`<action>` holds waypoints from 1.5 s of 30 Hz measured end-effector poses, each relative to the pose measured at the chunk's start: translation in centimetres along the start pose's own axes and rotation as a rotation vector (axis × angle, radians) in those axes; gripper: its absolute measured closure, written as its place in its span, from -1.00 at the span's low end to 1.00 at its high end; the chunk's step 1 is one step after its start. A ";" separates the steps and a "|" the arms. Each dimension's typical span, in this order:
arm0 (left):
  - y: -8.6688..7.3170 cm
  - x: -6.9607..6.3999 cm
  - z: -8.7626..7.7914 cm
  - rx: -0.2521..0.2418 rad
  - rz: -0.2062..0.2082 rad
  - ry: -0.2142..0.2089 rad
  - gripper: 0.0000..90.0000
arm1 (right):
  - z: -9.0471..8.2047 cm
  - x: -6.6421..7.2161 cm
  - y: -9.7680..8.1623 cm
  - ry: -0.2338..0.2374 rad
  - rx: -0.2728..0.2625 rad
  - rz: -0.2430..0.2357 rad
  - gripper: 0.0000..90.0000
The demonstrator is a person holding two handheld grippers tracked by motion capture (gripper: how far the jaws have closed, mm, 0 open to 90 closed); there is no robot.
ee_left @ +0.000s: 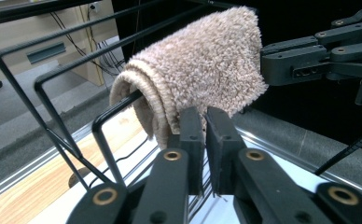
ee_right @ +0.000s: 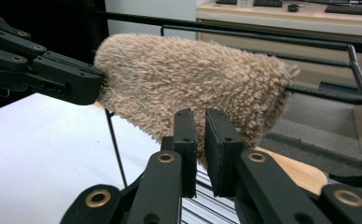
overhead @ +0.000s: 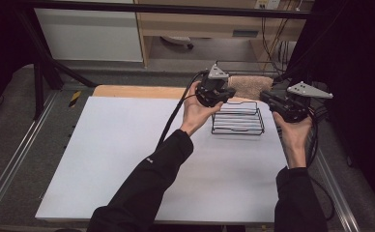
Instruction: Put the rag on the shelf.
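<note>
A beige fluffy towel [overhead: 250, 85] hangs folded over the top rail of a black wire rack [overhead: 237, 119] at the back of the white table. In the high view my left gripper [overhead: 223, 92] is at the towel's left end and my right gripper [overhead: 267, 98] is at its right end. In the left gripper view the jaws are closed to a thin slit on the towel's [ee_left: 202, 65] lower edge. The right gripper view shows the same thing, with the jaws pinching the towel's [ee_right: 193, 79] hanging hem. Each gripper view also shows the other gripper's tip pressed against the towel's end.
The white table [overhead: 127, 159] lies in front of the rack, with a strip of wooden board [overhead: 137, 91] behind it. Metal rails [overhead: 11, 164] run along both sides. A dark frame bar [overhead: 176, 8] crosses overhead at the back. Cables [overhead: 173, 118] trail from both grippers.
</note>
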State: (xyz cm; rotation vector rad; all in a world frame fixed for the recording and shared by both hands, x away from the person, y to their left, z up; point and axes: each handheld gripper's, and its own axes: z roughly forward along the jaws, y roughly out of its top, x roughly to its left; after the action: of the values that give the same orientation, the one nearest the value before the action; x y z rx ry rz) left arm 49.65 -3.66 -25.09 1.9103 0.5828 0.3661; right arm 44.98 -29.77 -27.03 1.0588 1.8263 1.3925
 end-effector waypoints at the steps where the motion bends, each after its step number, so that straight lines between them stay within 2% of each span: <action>1: 0.1 -0.1 -0.3 -0.001 0.002 0.000 0.82 | -0.2 0.0 0.1 0.001 -0.002 0.003 0.77; 9: -0.2 -0.1 -2.4 -0.006 -0.002 0.004 0.57 | -1.0 0.6 1.1 0.019 0.001 0.015 0.44; 13: -1.1 0.2 -3.5 0.006 -0.010 0.001 0.42 | -1.2 1.1 1.1 0.034 0.017 0.023 0.21; 17: -2.6 0.3 -4.6 0.022 -0.004 0.019 0.20 | -1.4 1.8 0.9 0.033 0.042 0.044 -0.06; 22: -5.0 0.9 -6.4 0.037 -0.029 0.026 -0.05 | -1.7 2.8 0.1 0.042 0.070 0.045 -0.35; 25: -6.7 1.3 -7.7 0.056 -0.037 0.040 -0.21 | -1.8 3.3 -0.4 0.052 0.079 0.036 -0.47; 30: -9.9 2.2 -10.0 0.086 -0.055 0.074 -0.40 | -1.5 4.2 -1.6 0.067 0.111 0.053 -0.72; 34: -12.5 2.9 -11.9 0.112 -0.074 0.098 -0.53 | -1.0 4.8 -2.7 0.089 0.133 0.072 -0.82; 37: -14.4 3.3 -13.4 0.113 -0.081 0.140 -0.65 | -0.5 5.4 -3.6 0.117 0.142 0.080 -0.91; 40: -16.2 3.9 -15.0 0.112 -0.100 0.167 -0.65 | -0.2 6.0 -4.2 0.122 0.163 0.072 -0.95; 42: -17.3 4.3 -16.0 0.139 -0.105 0.178 -0.69 | 0.0 6.3 -4.6 0.130 0.172 0.070 -0.96; 45: -18.9 4.7 -17.5 0.151 -0.118 0.192 -0.79 | 0.0 6.9 -5.2 0.140 0.183 0.066 -0.98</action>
State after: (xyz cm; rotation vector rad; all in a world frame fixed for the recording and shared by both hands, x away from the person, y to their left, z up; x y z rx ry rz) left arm 40.50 18.53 -35.53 1.9863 0.8677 0.4429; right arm 40.38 -24.46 -31.99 1.1466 2.0697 1.3887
